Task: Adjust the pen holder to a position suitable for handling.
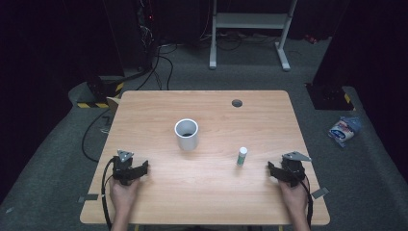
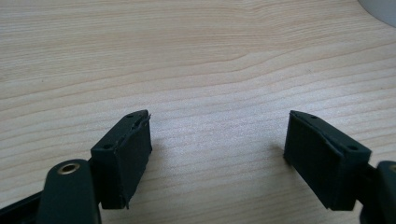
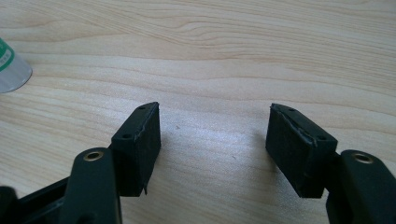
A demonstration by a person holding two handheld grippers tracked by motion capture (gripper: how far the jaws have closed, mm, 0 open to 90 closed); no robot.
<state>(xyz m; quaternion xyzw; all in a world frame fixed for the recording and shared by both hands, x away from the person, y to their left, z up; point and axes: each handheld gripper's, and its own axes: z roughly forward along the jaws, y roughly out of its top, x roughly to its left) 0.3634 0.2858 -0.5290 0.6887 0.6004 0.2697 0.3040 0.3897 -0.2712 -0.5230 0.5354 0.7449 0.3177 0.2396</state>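
Note:
A white cup (image 1: pixel 186 134) stands upright near the middle of the wooden table (image 1: pixel 159 106); its edge shows at the top right corner of the left gripper view (image 2: pixel 382 9). A small white bottle (image 1: pixel 242 156) with a green label stands to the cup's right, and its base shows at the left edge of the right gripper view (image 3: pixel 11 69). My left gripper (image 1: pixel 140 168) rests near the front left, open, with bare wood between its jaws (image 2: pixel 219 116). My right gripper (image 1: pixel 273 171) rests near the front right, to the right of the bottle, also open and holding nothing (image 3: pixel 215 108).
A round cable hole (image 1: pixel 236 103) sits near the table's far edge. Beyond the table stand a white metal frame (image 1: pixel 250 21) and cables on the grey floor. A small packet (image 1: pixel 344 130) lies on the floor to the right.

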